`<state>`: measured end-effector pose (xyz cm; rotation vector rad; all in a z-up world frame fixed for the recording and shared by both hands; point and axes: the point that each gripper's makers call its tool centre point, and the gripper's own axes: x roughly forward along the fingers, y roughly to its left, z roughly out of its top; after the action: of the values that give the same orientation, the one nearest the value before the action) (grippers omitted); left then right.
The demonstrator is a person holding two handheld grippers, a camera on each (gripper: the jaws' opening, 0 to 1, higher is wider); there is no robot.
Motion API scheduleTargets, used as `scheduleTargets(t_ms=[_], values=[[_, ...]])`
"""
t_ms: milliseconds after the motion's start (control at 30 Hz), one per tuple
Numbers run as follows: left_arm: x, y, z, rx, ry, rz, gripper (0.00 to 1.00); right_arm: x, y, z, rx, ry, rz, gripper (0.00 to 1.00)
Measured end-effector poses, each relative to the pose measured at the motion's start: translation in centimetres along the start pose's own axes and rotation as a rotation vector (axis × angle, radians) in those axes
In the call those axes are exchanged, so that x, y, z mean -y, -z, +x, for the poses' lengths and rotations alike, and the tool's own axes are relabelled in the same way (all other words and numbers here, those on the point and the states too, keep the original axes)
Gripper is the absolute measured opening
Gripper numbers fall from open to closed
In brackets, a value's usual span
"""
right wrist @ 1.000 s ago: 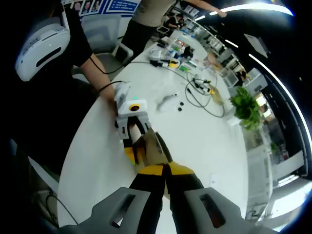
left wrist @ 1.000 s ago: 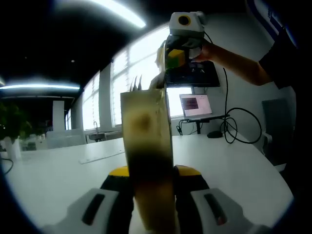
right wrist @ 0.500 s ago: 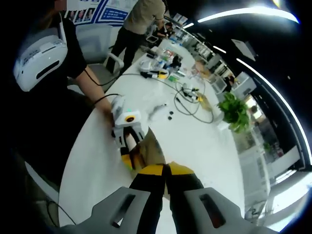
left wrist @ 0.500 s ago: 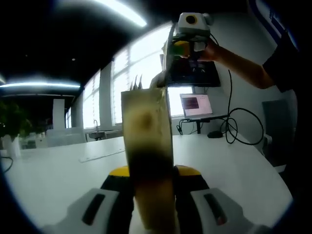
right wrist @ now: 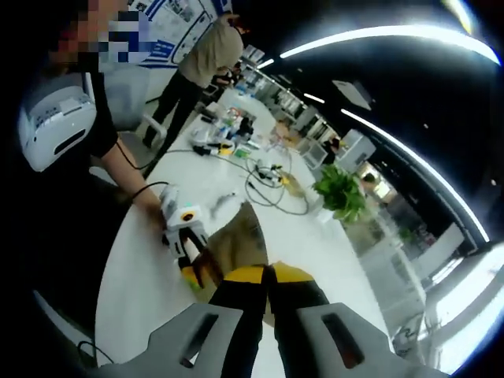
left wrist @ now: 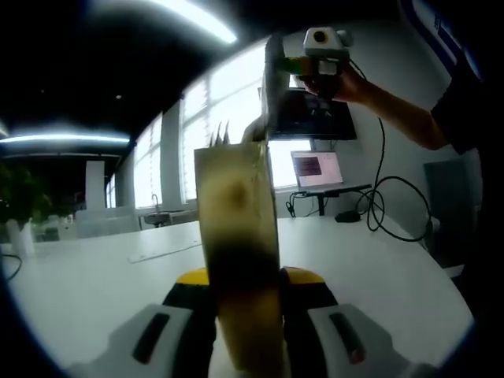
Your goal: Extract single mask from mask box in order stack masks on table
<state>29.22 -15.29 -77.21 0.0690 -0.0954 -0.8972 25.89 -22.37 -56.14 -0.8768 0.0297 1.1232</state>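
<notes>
1. In the left gripper view the left gripper (left wrist: 240, 303) has its yellow-tipped jaws pressed against the two sides of a tall brownish mask box (left wrist: 236, 236), clamping it upright
2. The mask box stands between those jaws above the white tabletop (left wrist: 102, 276); its top edge looks ragged, with thin pale points sticking up
3. A dark strip (left wrist: 272, 98) that seems to be a mask rises from the top of the mask box toward the right gripper (left wrist: 303, 67), which shows high in that view, held by a hand (left wrist: 346, 83)
4. Whether that strip is free of the box or still inside it cannot be told
5. In the right gripper view the right gripper's (right wrist: 266, 276) jaws are pressed together with no gap between the yellow tips; what they pinch is too thin and dark to make out
6. Just beyond those tips the mask box (right wrist: 236, 240) shows as a tan wedge, and the left gripper (right wrist: 185, 240) grips it from the far side, held by the person's hand (right wrist: 150, 209)
7. The tabletop (right wrist: 150, 268) runs long and white away from the camera, with black cables (right wrist: 268, 185) and small cluttered things further along
8. A green potted plant (right wrist: 342, 193) stands beyond the cables
9. In the left gripper view a lit laptop (left wrist: 315, 169) sits on the far side of the tabletop, with a looped black cable (left wrist: 390, 209) beside it and bright windows (left wrist: 213, 134) behind
</notes>
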Motion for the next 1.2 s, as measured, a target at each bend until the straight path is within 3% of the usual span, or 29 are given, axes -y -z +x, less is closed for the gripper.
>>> scheduleTargets(t_ms=[100, 333, 533, 800, 967, 1200], values=[[0.0, 0.0, 0.0, 0.000, -0.001, 0.002, 0.34, 0.3, -0.8, -1.5, 0.048, 0.030, 0.085, 0.00], [0.1, 0.0, 0.0, 0.000, 0.000, -0.001, 0.34, 0.7, -2.4, -4.7, 0.117, 0.081, 0.140, 0.00], [0.1, 0.0, 0.0, 0.000, 0.002, -0.002, 0.34, 0.4, -3.2, -7.3, 0.138, 0.140, 0.172, 0.00], [0.2, 0.0, 0.0, 0.000, 0.001, -0.001, 0.34, 2.4, -1.9, -11.0, 0.160, 0.324, 0.209, 0.00], [0.1, 0.0, 0.0, 0.000, 0.000, -0.001, 0.34, 3.4, -0.8, -13.5, 0.220, 0.432, 0.232, 0.00], [0.0, -0.1, 0.1, -0.001, -0.001, 0.000, 0.34, 3.9, -0.5, -18.8, 0.240, 0.512, 0.270, 0.00]])
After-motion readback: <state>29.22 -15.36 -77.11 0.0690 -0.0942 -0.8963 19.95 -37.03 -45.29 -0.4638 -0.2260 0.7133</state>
